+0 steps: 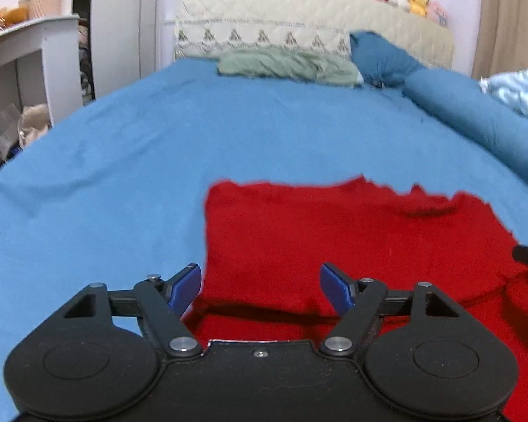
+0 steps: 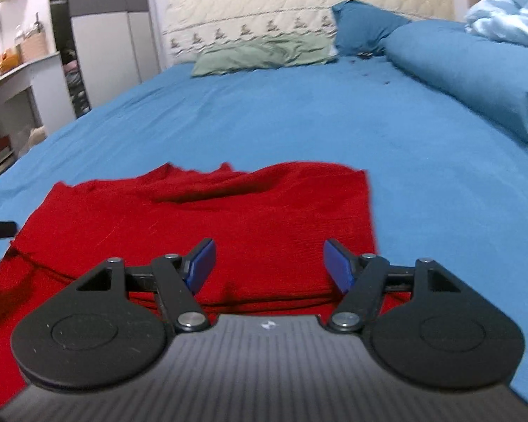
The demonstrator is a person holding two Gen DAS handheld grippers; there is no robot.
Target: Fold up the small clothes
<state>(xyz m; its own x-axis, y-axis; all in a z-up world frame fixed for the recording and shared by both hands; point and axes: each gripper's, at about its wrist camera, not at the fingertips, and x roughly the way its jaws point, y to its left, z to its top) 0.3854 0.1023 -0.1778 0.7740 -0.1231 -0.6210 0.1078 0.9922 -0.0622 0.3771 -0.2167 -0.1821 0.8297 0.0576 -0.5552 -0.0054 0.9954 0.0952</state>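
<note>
While the red garment [image 1: 352, 246] lies flat on the blue bedsheet [image 1: 123, 158], well short of the green pillow [image 1: 285, 65], your left gripper [image 1: 260, 286] hangs released over its left edge. Your right gripper [image 2: 270, 263] is also spread wide, gripping nothing, above the garment's right part.

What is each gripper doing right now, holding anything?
Left gripper: open, empty, above the red knitted garment.
Right gripper: open, empty, over the same garment.
</note>
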